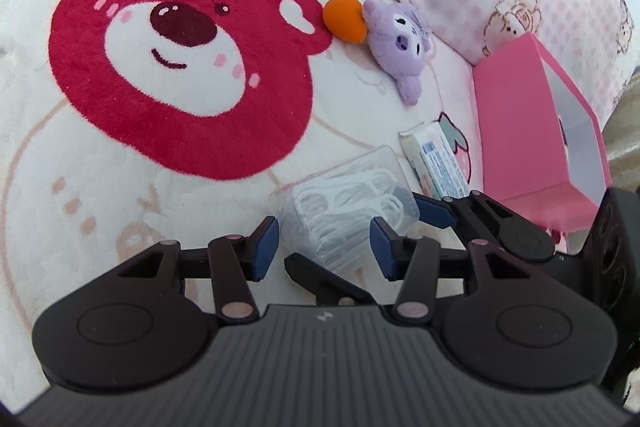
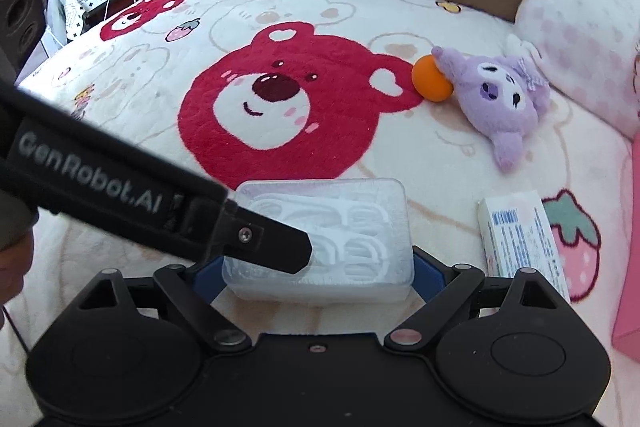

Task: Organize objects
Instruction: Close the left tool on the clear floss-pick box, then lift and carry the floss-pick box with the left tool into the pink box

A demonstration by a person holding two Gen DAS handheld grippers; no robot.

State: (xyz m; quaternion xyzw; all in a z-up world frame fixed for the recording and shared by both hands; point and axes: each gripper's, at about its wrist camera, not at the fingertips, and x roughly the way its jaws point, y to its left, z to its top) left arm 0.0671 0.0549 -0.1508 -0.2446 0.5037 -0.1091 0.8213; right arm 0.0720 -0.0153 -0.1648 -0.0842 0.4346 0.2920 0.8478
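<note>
Floss pick box getting grabbed on the bear blanket

Right gripper (image 2: 316, 277) has its blue pads clamped on both sides of the clear floss pick box (image 2: 320, 239), which sits at 6 o'clock from the big red bear face (image 2: 292, 99). Left gripper (image 1: 324, 241) hangs with jaws parted, nothing pinched, one finger (image 2: 272, 241) lying across the lid. Orange ball (image 2: 432, 79) touches the purple plush (image 2: 496, 99) at 3 o'clock from the bear; white carton (image 2: 520, 239) and pink box (image 1: 536, 131) nearby.

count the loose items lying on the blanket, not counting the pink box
4: floss-pick box nearest, white packet to its right, orange ball touching the purple plush further back. The pink box may hide others.
</note>
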